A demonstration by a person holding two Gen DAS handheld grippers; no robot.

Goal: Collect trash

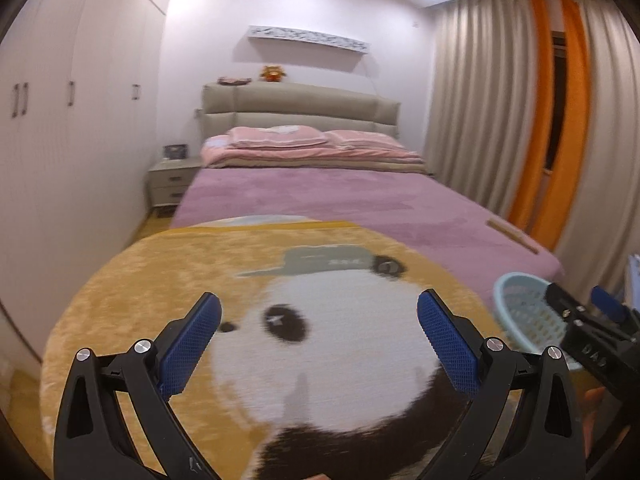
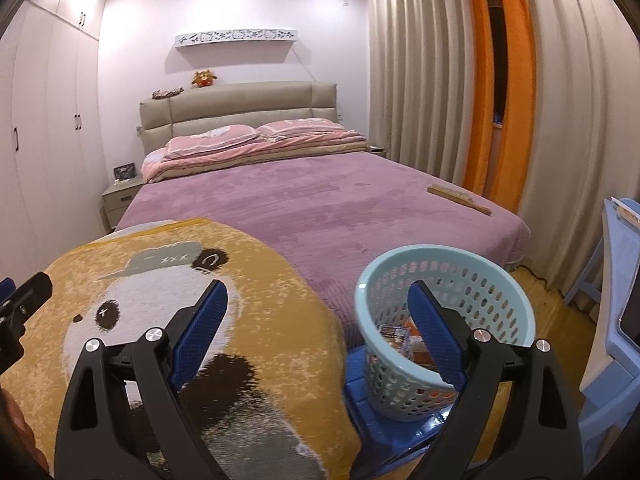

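Two grippers, left gripper (image 1: 319, 322) and right gripper (image 2: 317, 312), gape empty beside one basket (image 2: 444, 320).

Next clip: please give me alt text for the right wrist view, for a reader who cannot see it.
The open right gripper hangs empty over the foot of a bed, between a yellow panda blanket and a pale blue perforated basket holding some trash on a blue stool. Behind lie a purple bedspread, pink pillows and beige and orange curtains.
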